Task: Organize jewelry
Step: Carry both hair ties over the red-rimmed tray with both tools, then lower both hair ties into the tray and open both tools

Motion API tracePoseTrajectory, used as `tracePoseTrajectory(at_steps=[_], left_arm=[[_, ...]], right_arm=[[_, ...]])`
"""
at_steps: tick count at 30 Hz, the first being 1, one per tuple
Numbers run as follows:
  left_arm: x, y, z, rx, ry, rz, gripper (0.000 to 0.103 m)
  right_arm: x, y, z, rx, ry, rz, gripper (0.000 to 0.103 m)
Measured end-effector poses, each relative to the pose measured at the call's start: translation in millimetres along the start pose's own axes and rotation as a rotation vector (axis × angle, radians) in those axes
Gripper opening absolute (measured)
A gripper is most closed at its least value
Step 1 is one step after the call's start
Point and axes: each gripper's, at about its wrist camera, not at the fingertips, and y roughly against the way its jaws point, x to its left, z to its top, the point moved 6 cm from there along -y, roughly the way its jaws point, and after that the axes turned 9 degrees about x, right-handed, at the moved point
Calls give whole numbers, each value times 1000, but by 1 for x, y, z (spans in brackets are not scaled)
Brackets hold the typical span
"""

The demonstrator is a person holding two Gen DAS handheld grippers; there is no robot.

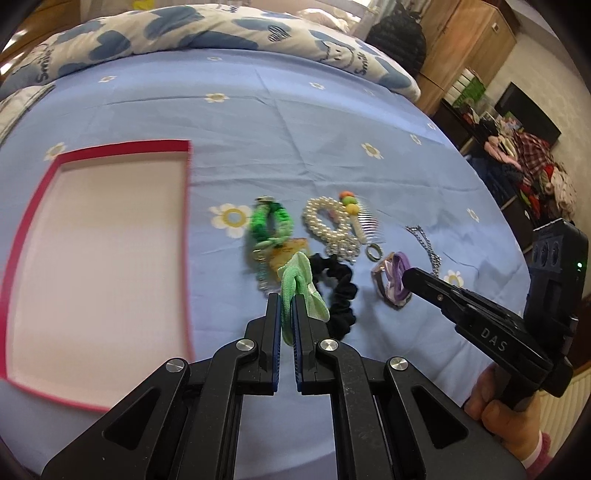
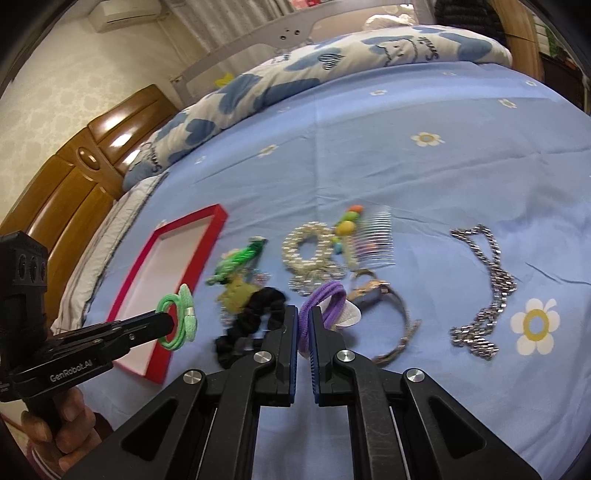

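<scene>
Left gripper (image 1: 287,295): clenched on one light green elastic hair tie with a bow (image 1: 295,284), lifted above the bedsheet, beside the tray. Right gripper (image 2: 304,314): clamped on one purple elastic hair tie (image 2: 325,295), just above the pile.

Lying on the one blue flowered bedsheet (image 1: 295,122), near to far: one black fabric scrunchie (image 1: 341,291); one wristwatch with a purple-toned band (image 2: 388,306); one small metal ring (image 1: 375,252); one silver chain necklace (image 2: 487,288), apart to the right; one green braided bracelet (image 1: 271,223); one pearl bead bracelet (image 1: 327,221); one clear hair comb with coloured beads (image 2: 373,236).

One shallow red-rimmed tray, white inside (image 1: 177,144), sits left of the pile.

One blue-and-white quilt (image 1: 184,26) lies farthest back.
</scene>
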Motion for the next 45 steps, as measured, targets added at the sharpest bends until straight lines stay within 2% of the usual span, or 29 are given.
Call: tracePoseTrajectory(at_steps=[6,16,26,35,41,45], left_arm=[[36,20,-9,-32,65,34,4],[97,43,-23,-69,181,84,4],[149,53,-29,-87,268,131,4],[178,42,-29,-58,298,171,5],[190,28,-33,-19,313,183,5],[193,20,-36,11,320,186,5]], right_arm=[[45,-5,-5,13,77,72,5],[110,-21,-8,49,183,145,5],[172,-56,-12,110,279,212,5],[195,-96,-11,176,315,206,5],[197,-119,-18,231,316,198,6],[194,-127,-23,266,306,201,10]])
